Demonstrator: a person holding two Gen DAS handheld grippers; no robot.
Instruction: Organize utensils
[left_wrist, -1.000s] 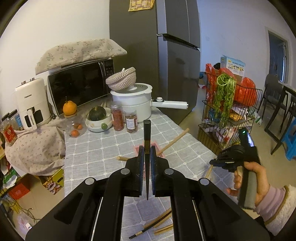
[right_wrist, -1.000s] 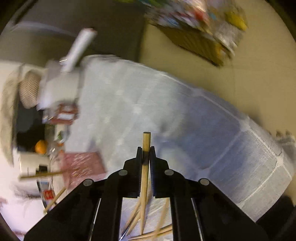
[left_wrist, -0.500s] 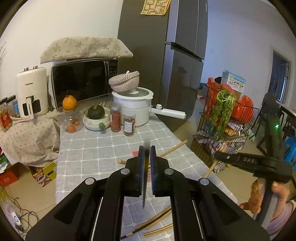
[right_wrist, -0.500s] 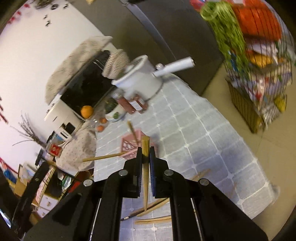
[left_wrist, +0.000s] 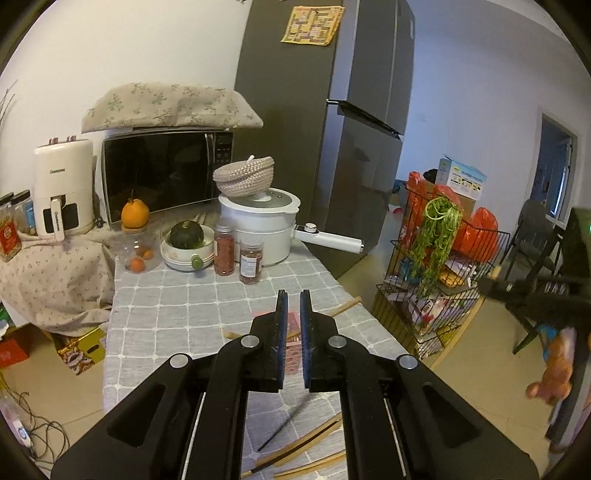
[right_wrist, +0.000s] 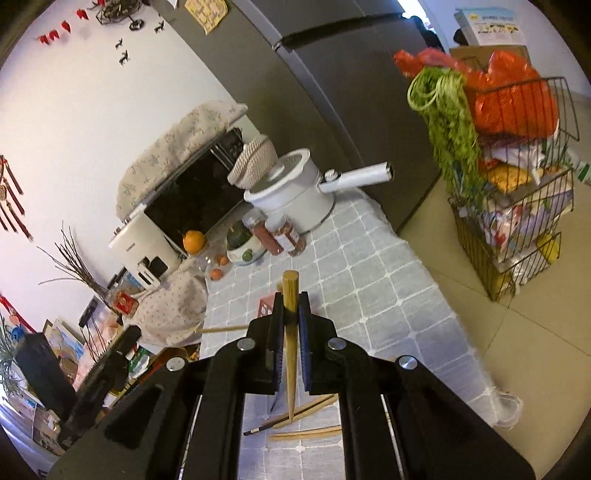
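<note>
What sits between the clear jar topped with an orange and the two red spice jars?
White stacked bowls holding a dark green squash; the left wrist view shows it plainly.

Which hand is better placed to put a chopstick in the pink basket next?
Right, probably: the right gripper holds a wooden chopstick, pink basket just ahead; the left gripper shows none between its pads.

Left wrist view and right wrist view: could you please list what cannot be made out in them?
- Left wrist view: whether the left gripper actually clamps the dark chopstick; it shows only as a blurred line below the fingers.
- Left wrist view: the right gripper and the hand, blurred and cut off by the right edge.
- Right wrist view: the pink holder, mostly hidden behind the fingers.
</note>
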